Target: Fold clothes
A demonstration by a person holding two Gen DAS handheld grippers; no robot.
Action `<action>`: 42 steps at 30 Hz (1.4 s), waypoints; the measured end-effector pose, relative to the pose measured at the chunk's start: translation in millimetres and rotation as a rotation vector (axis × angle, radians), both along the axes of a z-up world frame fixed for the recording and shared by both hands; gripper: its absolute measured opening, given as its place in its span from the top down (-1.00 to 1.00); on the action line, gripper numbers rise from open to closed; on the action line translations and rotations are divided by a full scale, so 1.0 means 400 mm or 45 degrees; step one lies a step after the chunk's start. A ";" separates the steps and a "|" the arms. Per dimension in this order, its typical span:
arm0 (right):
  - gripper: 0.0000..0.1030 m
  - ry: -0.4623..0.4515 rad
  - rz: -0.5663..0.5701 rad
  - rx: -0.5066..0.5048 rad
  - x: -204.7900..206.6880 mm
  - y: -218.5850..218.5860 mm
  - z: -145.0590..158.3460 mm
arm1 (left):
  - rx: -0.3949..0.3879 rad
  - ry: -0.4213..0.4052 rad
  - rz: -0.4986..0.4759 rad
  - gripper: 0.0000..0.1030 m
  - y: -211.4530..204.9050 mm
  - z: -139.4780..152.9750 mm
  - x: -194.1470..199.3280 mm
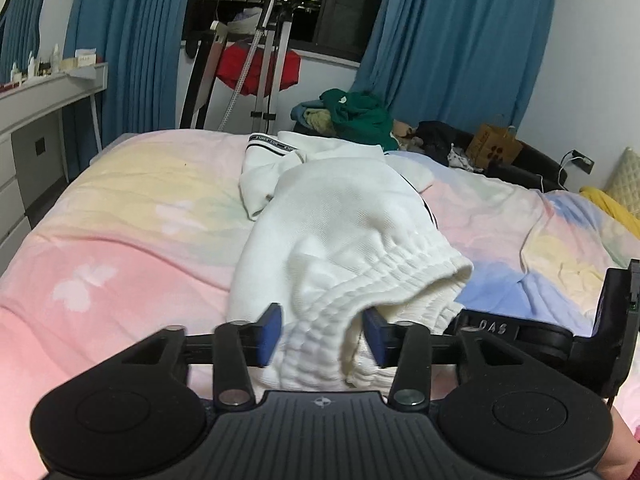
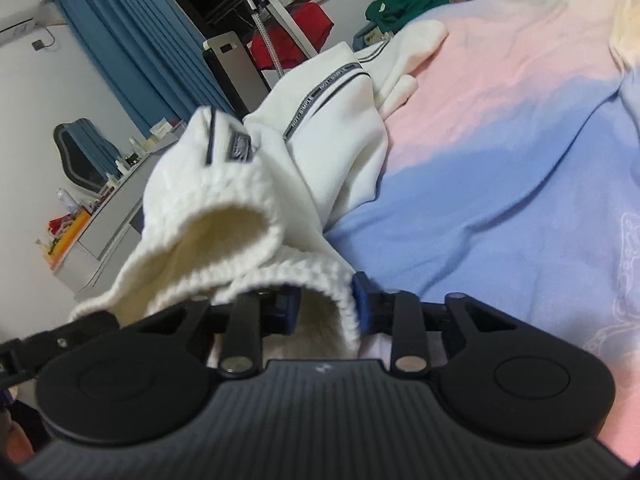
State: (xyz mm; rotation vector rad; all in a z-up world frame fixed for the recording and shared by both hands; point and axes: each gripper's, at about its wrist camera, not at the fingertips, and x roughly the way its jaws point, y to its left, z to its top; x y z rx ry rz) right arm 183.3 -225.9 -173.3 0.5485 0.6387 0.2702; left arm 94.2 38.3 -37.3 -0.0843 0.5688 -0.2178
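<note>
A white knit pair of trousers [image 1: 340, 220] with a ribbed elastic waistband and dark side stripes lies lengthwise on the pastel bedspread [image 1: 120, 240]. My left gripper [image 1: 322, 334] has its blue pads on either side of the waistband's left part and grips it. My right gripper [image 2: 326, 304] grips the ribbed waistband edge [image 2: 320, 276] at its other end, lifting it off the bed. The trousers [image 2: 320, 120] stretch away from the right gripper toward the far bed edge. The right gripper's body shows at the right of the left wrist view.
A pile of green and dark clothes [image 1: 356, 114] sits beyond the bed's far edge. A clothes rack with a red garment [image 1: 260, 68] stands by the window. A white dresser [image 1: 40, 120] with bottles is at the left. Blue curtains [image 1: 460, 40] hang behind.
</note>
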 end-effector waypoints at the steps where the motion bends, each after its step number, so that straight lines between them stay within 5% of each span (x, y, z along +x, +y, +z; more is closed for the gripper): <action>1: 0.47 -0.005 -0.004 0.021 -0.004 -0.005 0.007 | 0.003 -0.006 0.000 -0.35 0.003 0.004 -0.005; 8: 0.52 -0.032 0.000 0.250 -0.028 -0.049 0.049 | 0.052 -0.076 -0.026 -0.56 0.002 0.028 -0.034; 15: 0.57 -0.099 0.094 0.275 -0.060 -0.037 0.096 | 0.242 -0.108 -0.015 -0.58 -0.054 0.002 -0.019; 24: 0.59 -0.113 0.226 0.203 -0.078 -0.001 0.125 | 0.253 -0.118 0.067 -0.58 -0.067 -0.001 0.061; 29: 0.59 -0.100 0.232 0.059 -0.084 0.027 0.121 | 0.226 -0.124 0.134 -0.32 -0.057 0.009 0.115; 36: 0.59 0.041 0.161 -0.234 -0.072 0.059 0.058 | 0.003 -0.127 0.235 0.76 0.054 0.046 0.157; 39: 0.65 0.078 0.164 -0.298 -0.076 0.077 0.037 | -0.092 -0.141 0.288 0.81 0.111 0.067 0.166; 42: 0.77 0.084 0.168 -0.232 -0.096 0.080 0.042 | -0.200 -0.143 0.334 0.82 0.182 0.097 0.176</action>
